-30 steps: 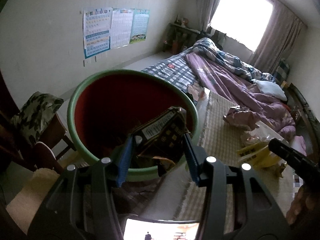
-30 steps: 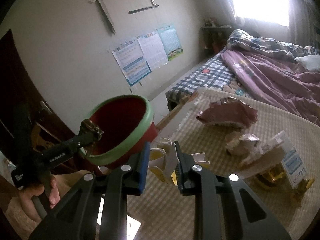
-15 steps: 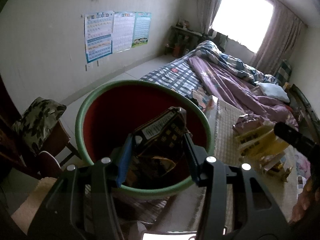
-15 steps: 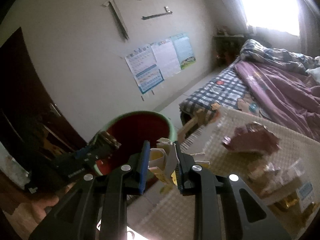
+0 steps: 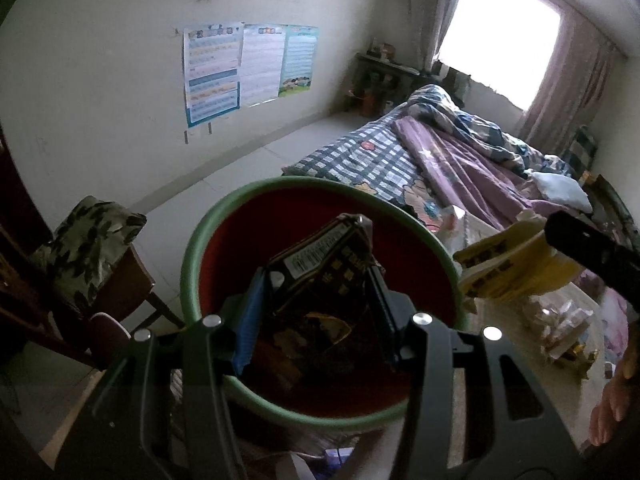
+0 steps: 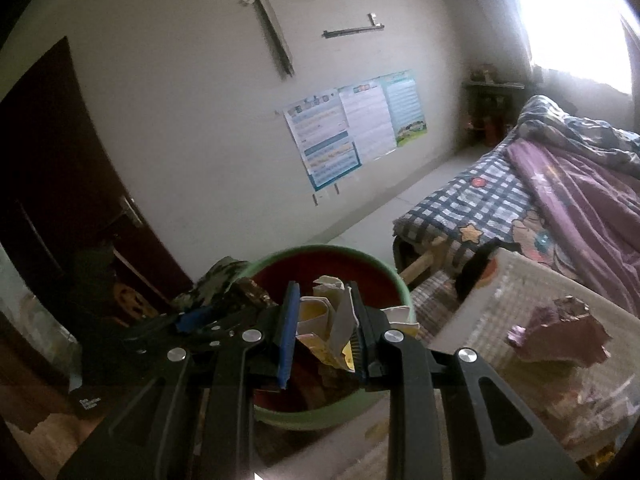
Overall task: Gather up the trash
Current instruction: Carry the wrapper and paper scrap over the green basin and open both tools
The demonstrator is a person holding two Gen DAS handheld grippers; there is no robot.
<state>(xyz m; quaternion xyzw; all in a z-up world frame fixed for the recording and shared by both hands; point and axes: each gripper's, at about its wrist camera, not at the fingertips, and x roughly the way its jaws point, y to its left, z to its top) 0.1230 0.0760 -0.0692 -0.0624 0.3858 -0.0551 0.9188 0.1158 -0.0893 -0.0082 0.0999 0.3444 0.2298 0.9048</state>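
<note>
**Bedroom backdrop**

Three posters point(image 5: 250, 68) hang on the pale wall at 11 o'clock. A bed point(image 5: 460, 160) with a purple quilt and checked sheet lies at 2 o'clock, below a bright curtained window point(image 5: 500, 32). A leaf-patterned chair cushion point(image 5: 86, 240) sits at 9 o'clock. A dark door point(image 6: 52, 168) stands at left.

Glossy dark wrapper point(image 5: 320, 276), smooth plastic bin point(image 5: 192, 264)
</note>
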